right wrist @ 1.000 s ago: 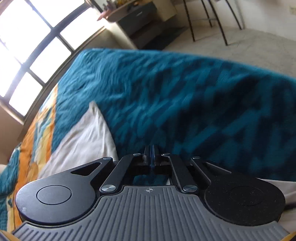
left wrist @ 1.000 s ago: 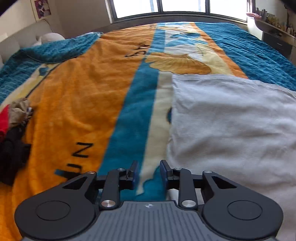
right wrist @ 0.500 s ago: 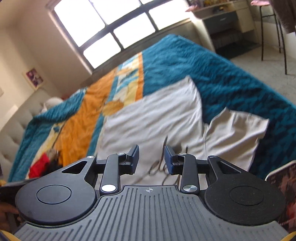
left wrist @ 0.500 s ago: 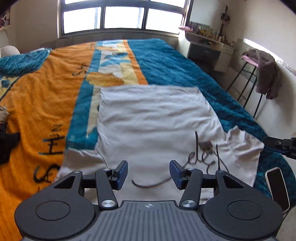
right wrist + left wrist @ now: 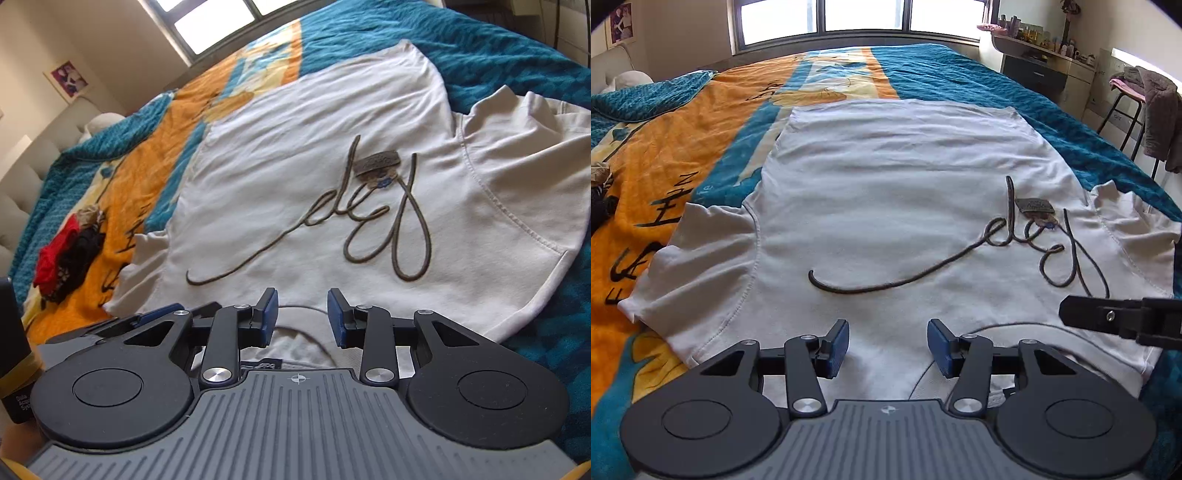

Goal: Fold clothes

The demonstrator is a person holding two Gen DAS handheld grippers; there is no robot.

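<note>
- We see a white T-shirt (image 5: 894,206) lying flat, front side up, on the orange and teal blanket (image 5: 683,147) that covers the bed, with its collar at 6 o'clock in both wrist views and its hem toward the window (image 5: 864,14) at 12 o'clock.
- Its dark cursive lettering (image 5: 960,258) runs from the middle of the chest out to 3 o'clock in the left view, and a small dark patch (image 5: 1034,206) sits on the script.
- Both short sleeves are spread out, 1 at 9 o'clock (image 5: 698,258) and 1 at 3 o'clock (image 5: 1134,229) of the left view.
- Our left gripper (image 5: 887,347) is released, its 2 blue pads wide apart above the fabric just past the collar, and we cannot tell if they touch it.
- Our right gripper (image 5: 302,317) is released too, jaws apart over the neckline (image 5: 295,325); it also shows at 3 o'clock of the left view.
- A heap of red and black clothes (image 5: 66,258) lies on the blanket at 9 o'clock of the right view, well apart from the shirt.
- A chair draped with garments (image 5: 1145,96) stands at 2 o'clock, beside the bed.
</note>
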